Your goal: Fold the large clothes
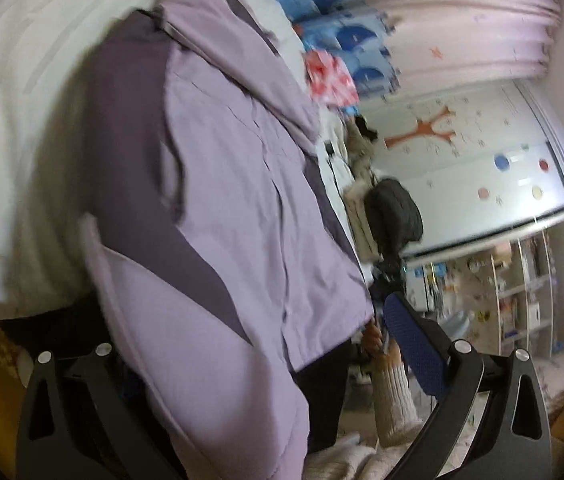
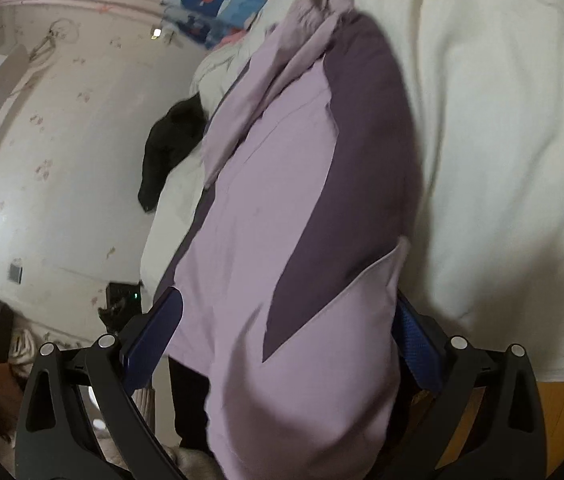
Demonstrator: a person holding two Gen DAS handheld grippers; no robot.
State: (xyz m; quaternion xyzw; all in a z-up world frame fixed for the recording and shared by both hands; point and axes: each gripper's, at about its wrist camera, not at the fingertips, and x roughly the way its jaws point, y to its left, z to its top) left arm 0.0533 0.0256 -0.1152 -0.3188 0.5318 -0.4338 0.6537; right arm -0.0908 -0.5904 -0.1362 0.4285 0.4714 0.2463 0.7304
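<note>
Seen from your left wrist, the lilac and dark-purple jacket (image 1: 217, 208) lies spread along the white bedding (image 1: 21, 140), its near hem bunched and spilling off the bed edge between the fingers of your left gripper (image 1: 249, 344); the jaws stand wide, one blue pad (image 1: 410, 340) bare on the right and the other finger hidden under cloth, so whether anything is pinched cannot be told. No finished crease shows here: the folding looks barely begun, with sleeves, body and hood end all left to bring in. Room is tight on the right, where a hand (image 1: 374, 336) in a knitted cuff sits just beside the pad and a black bag (image 1: 394, 212) rests against the bed's side, while open bedding stretches away to the left. From your right wrist, the same jacket (image 2: 282, 200) runs from the gripper out to a crumpled far end, and your right gripper (image 2: 282, 328) straddles its near edge, both blue pads splayed with thick cloth between them, spread rather than clamped by the look of it. A dark panel lies slanted across the lilac front, possibly a sleeve laid over, though blur makes that uncertain. Wide bare bedding lies to the right for laying folds; to the left the mattress edge drops off near a black garment (image 2: 169, 152).
</note>
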